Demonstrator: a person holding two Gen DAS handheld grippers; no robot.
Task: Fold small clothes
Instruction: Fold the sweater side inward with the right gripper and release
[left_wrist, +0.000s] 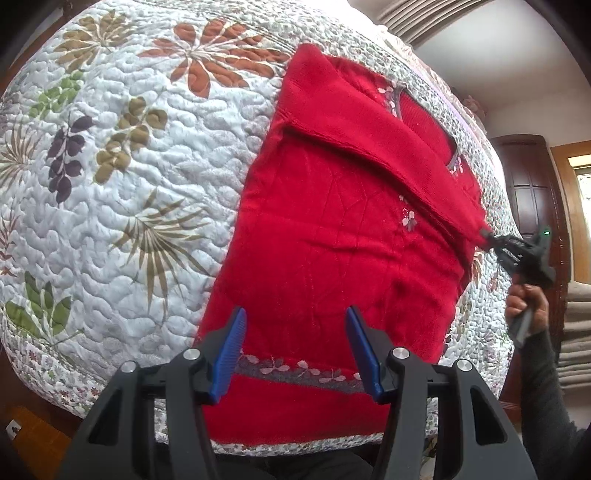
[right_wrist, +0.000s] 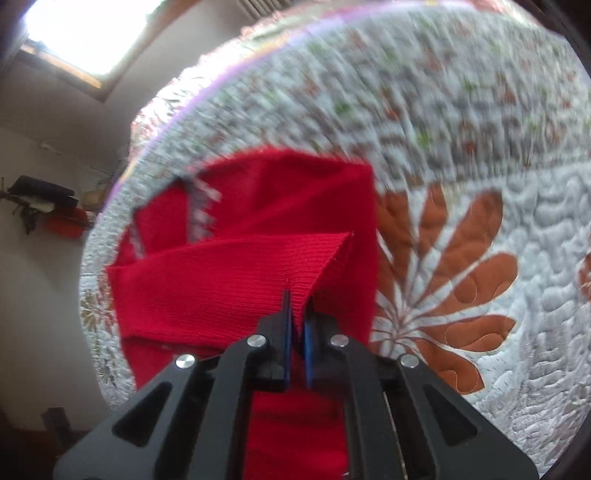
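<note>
Left wrist view: we note the bed's quilt (left_wrist: 122, 177), pale, puffy with stitched swirls and printed with rust, olive and purple leaves, spread under everything. On it lies the red sweater (left_wrist: 332, 236), a soft fine-rib knit, laid flat with its hem toward us; a grey band of pale petals runs along the hem, and small petal motifs sit near the neckline. One sleeve (left_wrist: 388, 147) lies diagonally across the chest, drawn taut toward the sweater's right edge. We judge the step in hand to be the sleeve fold, early in the fold overall, since the body is unfolded. The right tool (left_wrist: 491, 240), held in the person's hand (left_wrist: 524, 302), is pinched tight on the sleeve's cuff; the right wrist view confirms it, the right tool (right_wrist: 297, 317) having its blue pads closed on a ribbed corner of the knit. That view is motion-blurred, so finer detail there is uncertain. The left tool (left_wrist: 295, 350) hovers above the hem with its pads wide apart, gripping nothing. Next move, in our judgement: lay the cuff down within the body outline, release, then smooth before folding the body. The knit looks limp and stretchy, so tension may drag the layer beneath.
</note>
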